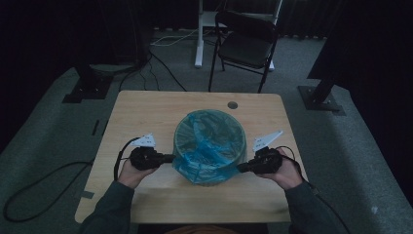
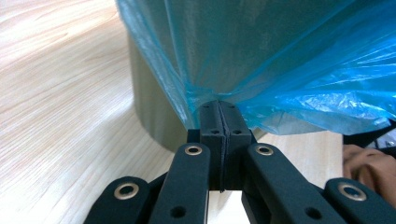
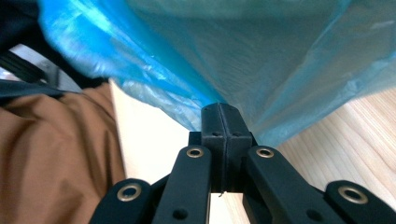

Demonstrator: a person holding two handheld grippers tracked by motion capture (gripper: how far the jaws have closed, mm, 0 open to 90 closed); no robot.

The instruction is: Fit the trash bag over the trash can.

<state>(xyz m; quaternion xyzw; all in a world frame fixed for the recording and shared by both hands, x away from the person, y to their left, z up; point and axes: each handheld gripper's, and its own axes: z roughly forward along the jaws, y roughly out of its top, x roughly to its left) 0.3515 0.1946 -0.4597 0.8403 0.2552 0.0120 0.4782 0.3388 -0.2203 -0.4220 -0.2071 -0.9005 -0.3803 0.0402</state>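
A round bin lined with a blue plastic bag stands in the middle of the wooden table. My left gripper sits at the bin's left side, shut on the bag's edge. In the left gripper view its jaws are pressed together with the blue bag pinched at the tips of the left gripper. My right gripper is at the bin's right front, likewise shut on the bag. In the right gripper view the film of the bag fans out from the closed tips of the right gripper.
A folding chair and a white stand leg are beyond the table's far edge. A round hole lies in the tabletop behind the bin. Cables trail on the floor at the left. The person's brown garment is close to the near table edge.
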